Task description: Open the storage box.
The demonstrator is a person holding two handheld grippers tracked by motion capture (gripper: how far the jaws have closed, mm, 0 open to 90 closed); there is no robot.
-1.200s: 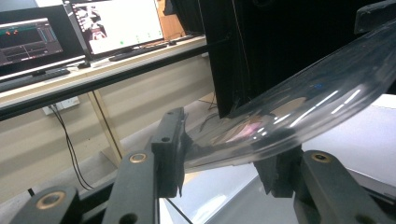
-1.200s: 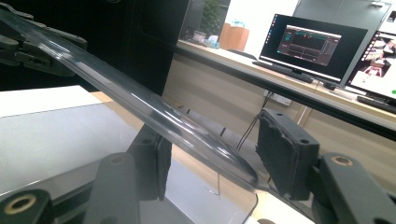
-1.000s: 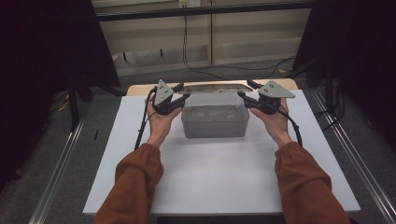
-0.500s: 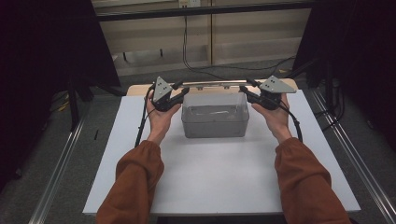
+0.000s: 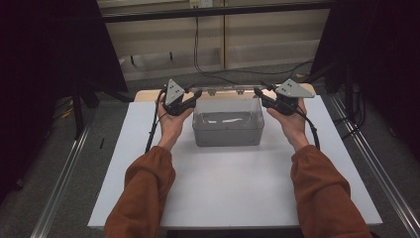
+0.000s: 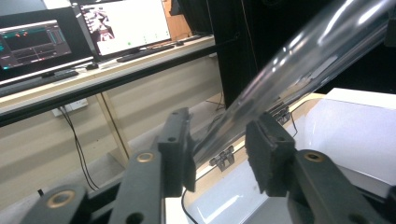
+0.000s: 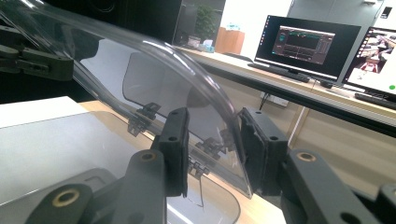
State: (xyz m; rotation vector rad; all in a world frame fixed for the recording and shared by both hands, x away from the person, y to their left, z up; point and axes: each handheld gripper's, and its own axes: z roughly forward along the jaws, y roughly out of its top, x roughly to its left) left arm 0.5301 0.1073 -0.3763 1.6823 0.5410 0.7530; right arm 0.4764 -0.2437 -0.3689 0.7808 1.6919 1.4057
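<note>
Person is swinging the clear lid (image 7: 154, 88) open on the hinged box (image 5: 228, 130) at bench's far edge, mid. Left tool (image 5: 190, 99) & right tool (image 5: 261, 96) clamped on lid's front corners. Keep both rising evenly, no twisting hinges.

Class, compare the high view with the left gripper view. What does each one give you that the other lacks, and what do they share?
High view: two orange sleeves and the whole clear box, seen from above.
Left gripper view: lit monitors on a desk, a lid hinge, and a close look at the pads closed on the lid's edge.
Shared: the left gripper holding the raised clear lid, and the white table.
</note>
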